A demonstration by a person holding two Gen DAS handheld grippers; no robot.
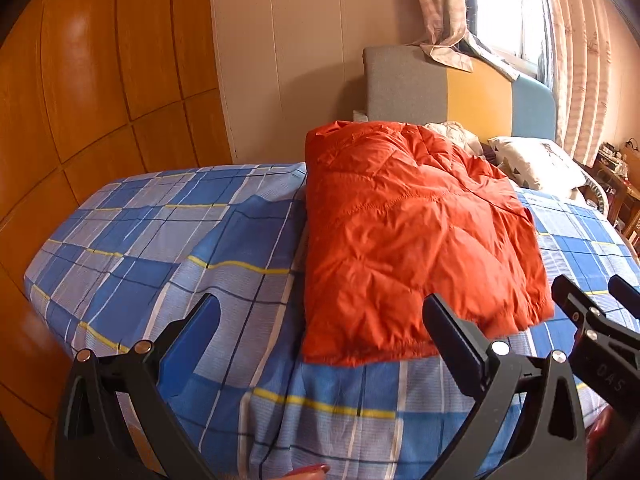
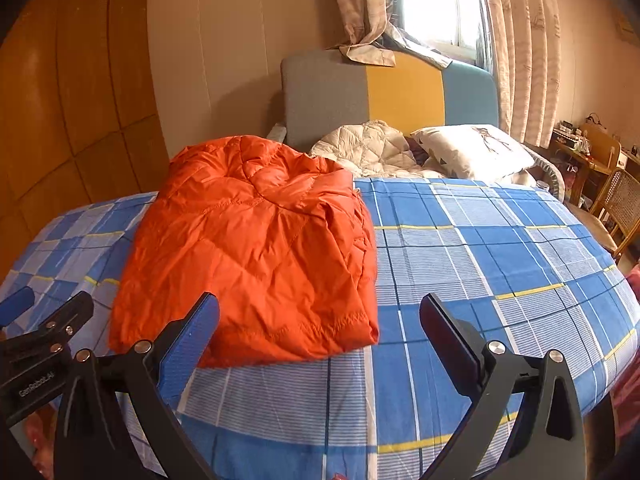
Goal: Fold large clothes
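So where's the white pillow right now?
In the right wrist view, the white pillow lies at the head of the bed, right of the cream quilt, below the headboard.

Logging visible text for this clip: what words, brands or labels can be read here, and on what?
"GenRobot.AI": on the body of the left tongs, seen in the right wrist view.
"DAS": on the body of the right tongs, seen in the left wrist view.
Orange jacket, bed sheet, pillow: no readable text.

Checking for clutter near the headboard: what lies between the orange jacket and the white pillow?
A cream quilted garment lies bunched between the orange jacket and the white pillow, clearest in the right wrist view.
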